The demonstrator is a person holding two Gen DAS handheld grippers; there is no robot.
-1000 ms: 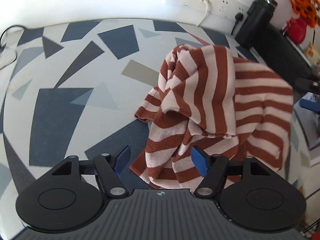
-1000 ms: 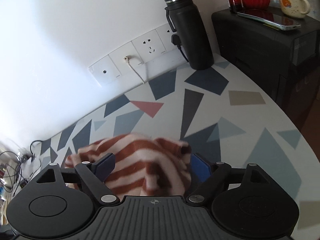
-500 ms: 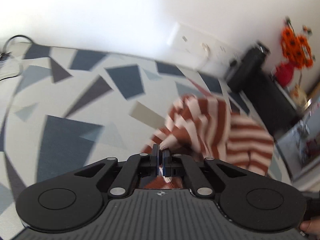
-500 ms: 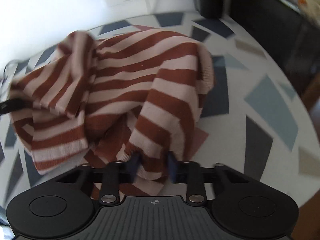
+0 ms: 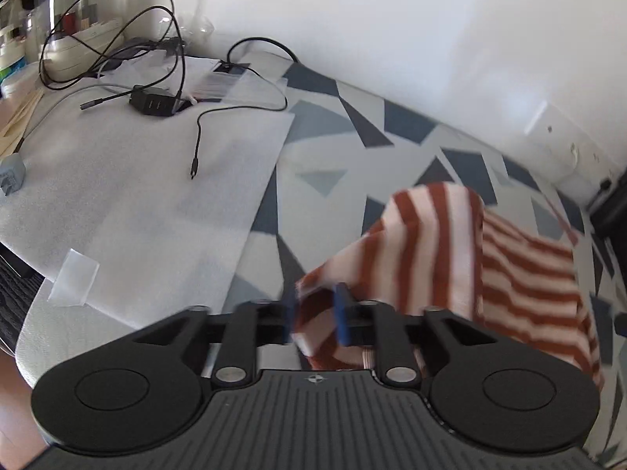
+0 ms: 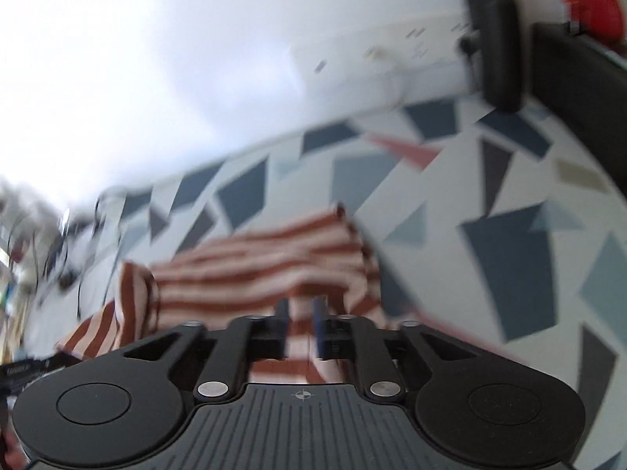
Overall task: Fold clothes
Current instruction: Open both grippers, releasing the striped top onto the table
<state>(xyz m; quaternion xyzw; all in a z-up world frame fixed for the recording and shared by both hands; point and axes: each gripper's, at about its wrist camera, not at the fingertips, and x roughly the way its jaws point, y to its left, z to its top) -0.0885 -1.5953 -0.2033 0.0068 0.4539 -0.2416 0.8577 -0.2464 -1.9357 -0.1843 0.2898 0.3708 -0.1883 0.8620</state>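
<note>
Presently the left gripper (image 5: 315, 319) is clamped on a bunched edge of the sweater (image 5: 521, 274), its blue pads (image 5: 341, 313) drawn in with striped cloth filling the gap between them. The right gripper (image 6: 301, 323) likewise has its pads pinched on a fold of the sweater (image 6: 258, 270); a little cloth shows between them.

Handling, as a judgement: the sweater is a soft knit, light, without stiffness. It drapes and sags from each held point, so it will stretch and slump rather than keep a shape. It looks unlikely to slip from the pads and is not fragile. Hold is best taken at edges or corners, hem or shoulder, with one layer only where possible; which part each gripper has now cannot be told, as both views are blurred.

Appearance: broad rust-brown and pale pink stripes. It is rumpled, not flat, partly raised off the table (image 5: 352, 149), which has a blue and grey triangle cloth. The sweater sits over the table's near half, slung between the two grippers. No tidy fold shows.

To the table's left lies a white sheet (image 5: 149, 196) with cables (image 5: 164, 58); at the table's back right stands a black flask (image 6: 497, 35).
</note>
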